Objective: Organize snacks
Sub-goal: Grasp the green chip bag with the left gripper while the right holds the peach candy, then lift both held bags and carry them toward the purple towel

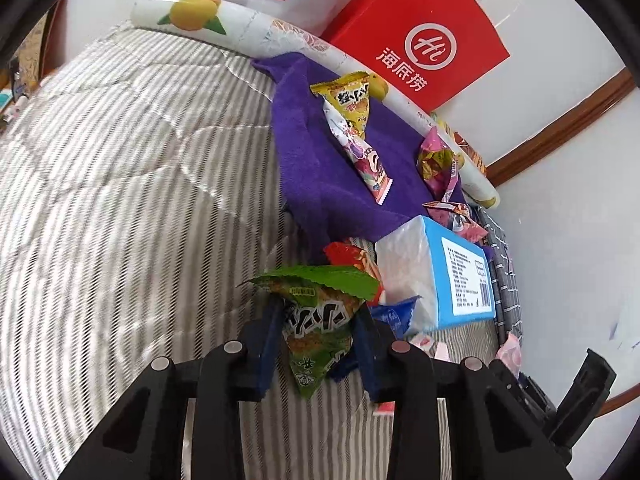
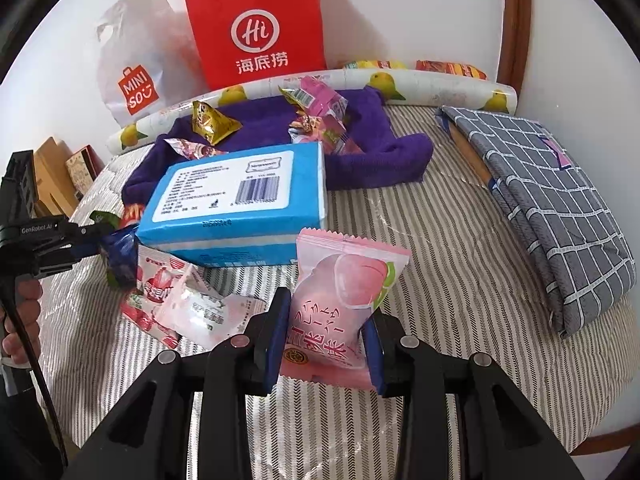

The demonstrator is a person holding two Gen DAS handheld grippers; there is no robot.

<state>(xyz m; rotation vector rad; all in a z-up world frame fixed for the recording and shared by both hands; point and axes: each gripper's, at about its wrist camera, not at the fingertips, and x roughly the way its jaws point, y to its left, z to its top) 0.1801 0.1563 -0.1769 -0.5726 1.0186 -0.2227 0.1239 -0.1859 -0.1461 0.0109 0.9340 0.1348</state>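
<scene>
Green foil is showing between the blue pads of the left gripper (image 1: 316,340), which is pinching a triangular green snack packet (image 1: 320,320) whose serrated top edge is sticking up above the fingers. The packet is hanging over the striped bedcover (image 1: 120,180), just beside a blue tissue pack (image 1: 452,276) and a red wrapper (image 1: 344,254) lying next to it. Farther off, a yellow triangular packet (image 1: 348,100) and a pink-and-white candy wrapper (image 1: 366,160) are lying on a purple towel (image 1: 320,184).

The right gripper (image 2: 326,344) is squeezing a pink peach-printed packet (image 2: 344,304) between its pads and is holding it upright over the bedcover, in front of the tissue pack. To its left, two pink-and-white packets (image 2: 180,300) are lying flat on the cover. A red paper bag (image 2: 256,28) and a white plastic bag (image 2: 136,64) are leaning against the wall behind a lemon-printed roll (image 2: 400,80), and a folded grey checked cloth (image 2: 552,200) is resting on the right.
</scene>
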